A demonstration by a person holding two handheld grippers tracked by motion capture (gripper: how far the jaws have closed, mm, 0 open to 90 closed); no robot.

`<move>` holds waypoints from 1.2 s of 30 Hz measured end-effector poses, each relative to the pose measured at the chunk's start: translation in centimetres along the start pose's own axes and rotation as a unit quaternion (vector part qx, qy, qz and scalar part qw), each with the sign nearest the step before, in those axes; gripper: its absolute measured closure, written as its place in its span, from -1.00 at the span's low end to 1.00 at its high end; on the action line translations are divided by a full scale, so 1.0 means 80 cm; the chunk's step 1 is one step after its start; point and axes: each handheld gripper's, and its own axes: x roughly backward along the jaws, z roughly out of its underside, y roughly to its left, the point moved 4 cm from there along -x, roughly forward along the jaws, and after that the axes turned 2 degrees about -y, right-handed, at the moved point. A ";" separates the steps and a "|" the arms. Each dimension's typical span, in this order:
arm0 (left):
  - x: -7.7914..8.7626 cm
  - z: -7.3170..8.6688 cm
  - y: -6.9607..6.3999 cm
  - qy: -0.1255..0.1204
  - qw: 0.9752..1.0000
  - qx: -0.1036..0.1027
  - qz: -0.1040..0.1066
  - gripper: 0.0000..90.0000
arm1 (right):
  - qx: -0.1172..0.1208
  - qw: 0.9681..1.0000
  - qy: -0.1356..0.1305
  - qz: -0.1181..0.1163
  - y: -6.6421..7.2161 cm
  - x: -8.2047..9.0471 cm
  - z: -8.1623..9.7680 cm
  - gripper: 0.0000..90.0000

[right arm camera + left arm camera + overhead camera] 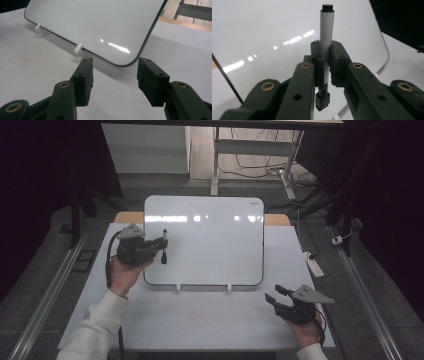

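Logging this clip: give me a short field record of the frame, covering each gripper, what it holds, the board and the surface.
left gripper: shut on the marker, held in front of the board's left part
marker: white barrel, black ends, clamped mid-barrel
right gripper: open, holding nothing, low over the table near the board's lower right corner
whiteboard: propped tilted on two white clips, surface blank, with light glare
table: white, faint reddish stain in front of the board

Lab-like workroom: white table (210, 320), floor cables (260, 167), power strip (314, 265), metal desk legs (216, 160).
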 end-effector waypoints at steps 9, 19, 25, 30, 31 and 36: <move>-0.021 -0.033 0.050 0.022 0.999 0.029 -0.038 0.82 | -0.004 1.000 0.010 0.007 -0.003 -0.004 0.006 0.02; -0.043 -0.053 0.091 0.041 0.994 0.065 -0.072 0.81 | -0.011 1.000 0.013 0.009 -0.004 -0.006 0.008 0.02; -0.054 -0.060 0.109 0.039 0.992 0.083 -0.083 0.81 | -0.010 1.000 0.014 0.007 -0.002 -0.008 0.010 0.02; -0.068 -0.061 0.114 0.042 0.991 0.075 -0.102 0.80 | -0.010 1.000 0.016 0.007 -0.002 -0.009 0.011 0.02; -0.070 -0.061 0.115 0.043 0.991 0.074 -0.104 0.80 | -0.010 1.000 0.016 0.007 -0.002 -0.009 0.011 0.02; -0.077 -0.060 0.114 0.047 0.991 0.063 -0.112 0.81 | -0.009 1.000 0.016 0.007 -0.002 -0.010 0.012 0.02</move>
